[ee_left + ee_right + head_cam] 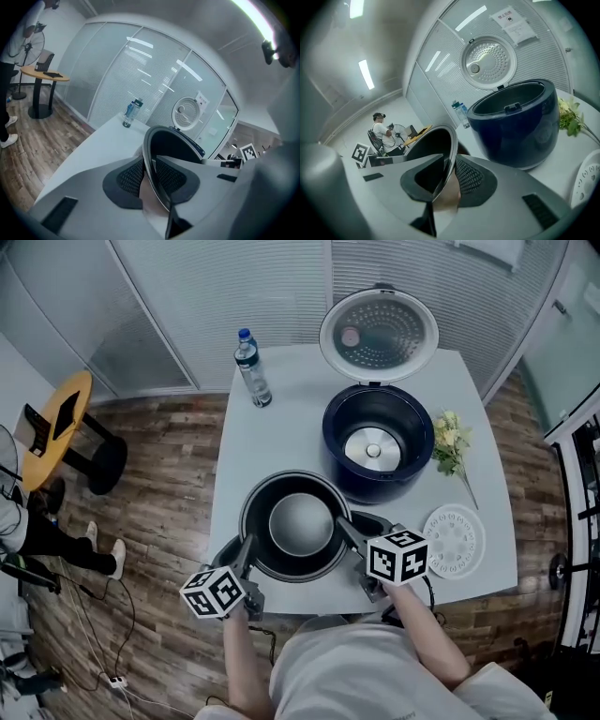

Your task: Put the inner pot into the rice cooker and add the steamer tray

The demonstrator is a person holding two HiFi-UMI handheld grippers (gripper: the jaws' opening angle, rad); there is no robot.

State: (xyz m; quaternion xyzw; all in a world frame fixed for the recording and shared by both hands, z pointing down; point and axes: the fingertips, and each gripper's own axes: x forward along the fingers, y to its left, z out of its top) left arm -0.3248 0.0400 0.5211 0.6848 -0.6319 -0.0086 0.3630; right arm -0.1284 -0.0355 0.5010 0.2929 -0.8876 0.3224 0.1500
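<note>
The dark inner pot (300, 521) is held between my two grippers over the front of the white table (281, 427), and seems to be lifted just off it. My left gripper (246, 554) is shut on the pot's left rim (149, 161), one pad inside the wall and one outside. My right gripper (349, 531) is shut on the opposite rim (451, 154) in the same way. Behind the pot stands the dark blue rice cooker (378, 442), empty, with its lid (378, 334) swung up. The white round steamer tray (454, 540) lies flat at the front right.
A water bottle (253, 368) stands at the table's back left. A sprig of flowers (450, 442) lies right of the cooker. A yellow round side table (56, 427) and a person stand on the wooden floor at the left. Glass partition walls run behind the table.
</note>
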